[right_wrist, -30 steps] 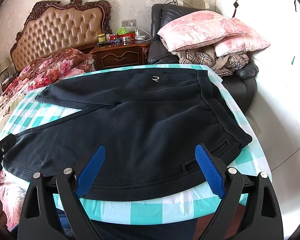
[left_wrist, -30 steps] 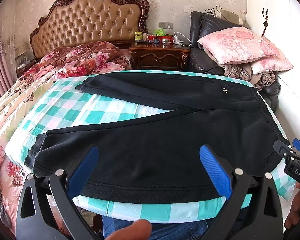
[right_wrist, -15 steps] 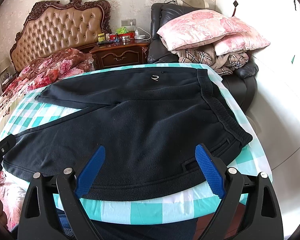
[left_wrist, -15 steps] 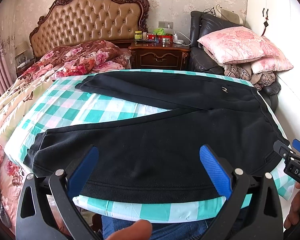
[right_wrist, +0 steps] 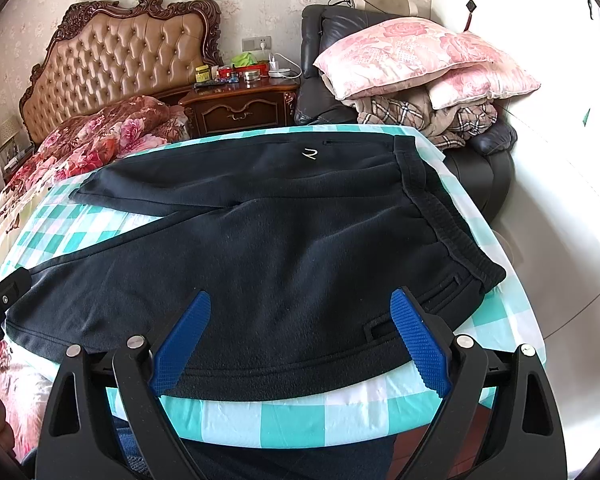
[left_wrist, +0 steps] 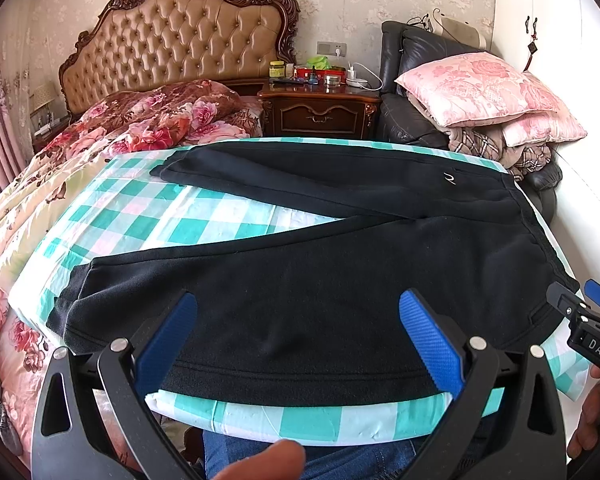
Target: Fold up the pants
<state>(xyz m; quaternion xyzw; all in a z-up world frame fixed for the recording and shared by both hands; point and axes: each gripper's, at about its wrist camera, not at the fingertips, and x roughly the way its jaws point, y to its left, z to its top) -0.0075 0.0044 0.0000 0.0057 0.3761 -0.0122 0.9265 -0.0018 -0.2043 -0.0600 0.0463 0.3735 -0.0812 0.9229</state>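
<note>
Barely started, by the look of it. Black fleece pants (left_wrist: pixel 340 288) spread flat on the teal-checked cloth (left_wrist: pixel 204 224) over a board or table set against the bed, waistband (right_wrist: pixel 440 216) to the right, cuffs to the left. Legs splayed in a V: far leg (left_wrist: pixel 300 176) along the back edge, near leg (left_wrist: pixel 220 300) along the front edge, checked cloth bare between them. No fold made yet, no layer doubled over.

Left gripper (left_wrist: pixel 298 344) wide open, nothing between the blue pads (left_wrist: pixel 168 340), hovering at the front edge over the near leg, approx mid-thigh. Right gripper (right_wrist: pixel 300 340) same: spread wide, empty, over the hip area near the pocket opening (right_wrist: pixel 380 328). Hard to say whether either touches the fabric; fisheye at this angle hides the gap, prob. just above it.

Left to do, as a judgement: everything. First, bring one leg onto the other lengthwise so the seams line up, then fold cuffs toward waistband once or twice. Near hem (left_wrist: pixel 300 378) sits right at the front edge w/ a strip of cloth showing below, so an easy pinch point for both grippers.

Beyond the work surface: floral quilt (left_wrist: pixel 148 120), nightstand (left_wrist: pixel 320 112), pink pillows (left_wrist: pixel 480 88) on a dark armchair (left_wrist: pixel 404 120). None in the way.
</note>
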